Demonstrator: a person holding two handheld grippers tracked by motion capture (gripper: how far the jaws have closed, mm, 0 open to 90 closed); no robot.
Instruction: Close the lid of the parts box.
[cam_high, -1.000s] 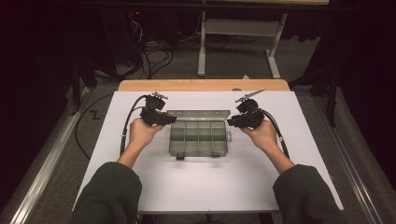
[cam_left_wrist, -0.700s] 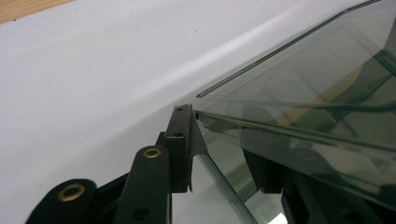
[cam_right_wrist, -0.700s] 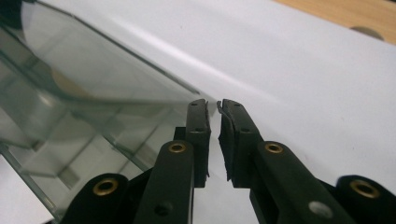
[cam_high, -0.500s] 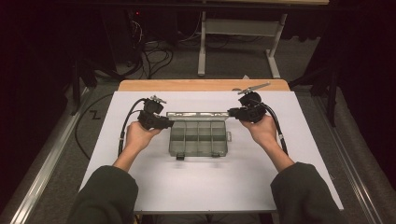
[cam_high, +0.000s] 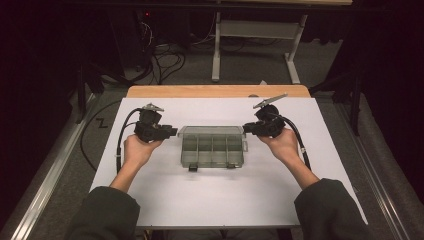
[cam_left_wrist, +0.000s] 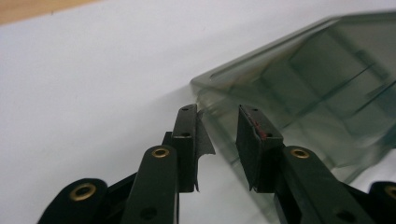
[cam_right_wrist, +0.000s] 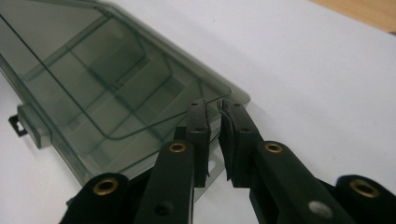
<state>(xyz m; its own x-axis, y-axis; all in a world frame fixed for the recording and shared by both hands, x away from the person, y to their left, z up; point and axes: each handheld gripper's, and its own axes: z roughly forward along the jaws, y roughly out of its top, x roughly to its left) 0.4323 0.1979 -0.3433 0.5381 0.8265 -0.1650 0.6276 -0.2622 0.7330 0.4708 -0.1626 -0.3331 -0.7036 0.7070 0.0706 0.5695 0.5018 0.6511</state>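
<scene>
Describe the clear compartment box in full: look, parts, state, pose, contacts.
The compartment box is smoky translucent plastic, rectangular, lid closed, divided inside into cells, with two dark latches on its near edge. It lies flat mid-table on the white sheet. The left gripper brackets one corner with a gap showing; the right gripper is nearly shut at the opposite end.

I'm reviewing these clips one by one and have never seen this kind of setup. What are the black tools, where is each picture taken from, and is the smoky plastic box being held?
A person sits at a white table holding a hand-held two-jaw tool in each hand: the left gripper and the right gripper. The high view looks down from above the person's side. The other two pictures come from cameras riding on each gripper, looking along its black jaws. Between the grippers lies a tinted divided box. The right gripper's jaws stand nearly together at the box's corner; whether they pinch it I cannot tell. The left gripper's jaws have just been closing, with a gap between them near the box's edge, not gripping it.
</scene>
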